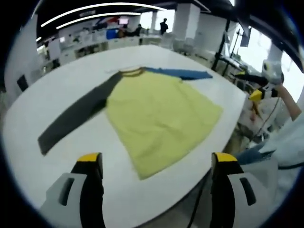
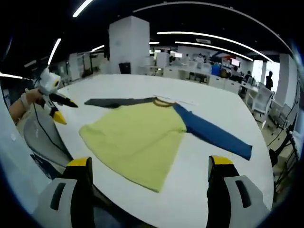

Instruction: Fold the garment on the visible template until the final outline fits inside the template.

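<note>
The shirt [image 1: 156, 114] lies flat on the white bench [image 1: 61, 90], grey sleeve [image 1: 76, 118] on one side, blue sleeve [image 2: 213, 135] on the other. My left tool [image 1: 156, 178] and right tool [image 2: 147, 183] are both open, holding nothing. The hem sits near the bench edge, so I think a pull could slide it off. Past the sleeves there is lots of bare room.

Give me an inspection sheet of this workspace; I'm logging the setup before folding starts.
Surface: white table, no template outline that I can make out.
Job's things: yellow shirt lying flat, dark grey sleeve and blue sleeve spread out.
Clutter: nothing seen.
Grippers: left gripper and right gripper both open, holding nothing, apart from the shirt.
Cables: dark cable beside the table edge.
Surroundings: open office, desks, pillar, people far off.
</note>
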The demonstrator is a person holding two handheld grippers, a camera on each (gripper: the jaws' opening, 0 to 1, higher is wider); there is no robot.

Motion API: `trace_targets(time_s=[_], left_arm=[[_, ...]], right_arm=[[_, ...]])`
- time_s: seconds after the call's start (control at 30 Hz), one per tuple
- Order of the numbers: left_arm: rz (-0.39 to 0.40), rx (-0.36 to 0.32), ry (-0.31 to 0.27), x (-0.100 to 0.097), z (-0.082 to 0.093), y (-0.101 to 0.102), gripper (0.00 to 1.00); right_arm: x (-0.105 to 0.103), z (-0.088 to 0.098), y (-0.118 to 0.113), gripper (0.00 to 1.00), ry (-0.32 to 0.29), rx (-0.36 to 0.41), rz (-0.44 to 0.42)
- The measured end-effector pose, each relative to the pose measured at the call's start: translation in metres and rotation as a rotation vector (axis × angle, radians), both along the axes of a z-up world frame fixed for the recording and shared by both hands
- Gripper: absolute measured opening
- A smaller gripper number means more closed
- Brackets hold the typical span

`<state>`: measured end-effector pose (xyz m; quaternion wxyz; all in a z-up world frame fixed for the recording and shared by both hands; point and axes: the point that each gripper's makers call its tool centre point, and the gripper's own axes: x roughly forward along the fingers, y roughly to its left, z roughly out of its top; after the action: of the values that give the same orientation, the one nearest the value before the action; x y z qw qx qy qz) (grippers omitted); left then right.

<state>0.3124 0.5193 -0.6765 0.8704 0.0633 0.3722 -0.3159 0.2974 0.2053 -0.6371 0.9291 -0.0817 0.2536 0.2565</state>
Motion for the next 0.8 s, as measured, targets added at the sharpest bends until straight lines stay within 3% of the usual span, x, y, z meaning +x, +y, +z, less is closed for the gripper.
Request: trace_targets(time_s=[0.27, 0.47, 0.6, 0.8], left_arm=[[0.034, -0.02, 0.03, 0.005, -0.012, 0.0, 0.84], [0.054, -0.034, 0.055, 0.007, -0.022, 0.003, 0.78], [0.059, -0.045, 0.081, 0.01, -0.031, 0.005, 0.72], [0.051, -0.051, 0.125, 0.008, -0.043, 0.003, 0.64]], right_arm=[[0.007, -0.015, -0.001, 1.0, 0.031, 0.013, -0.008], [0.009, -0.03, 0.0, 0.9, 0.059, 0.026, -0.02], [0.011, -0.039, -0.001, 0.78, 0.071, 0.044, -0.046], [0.01, -0.064, -0.009, 0.7, 0.099, 0.081, -0.104]])
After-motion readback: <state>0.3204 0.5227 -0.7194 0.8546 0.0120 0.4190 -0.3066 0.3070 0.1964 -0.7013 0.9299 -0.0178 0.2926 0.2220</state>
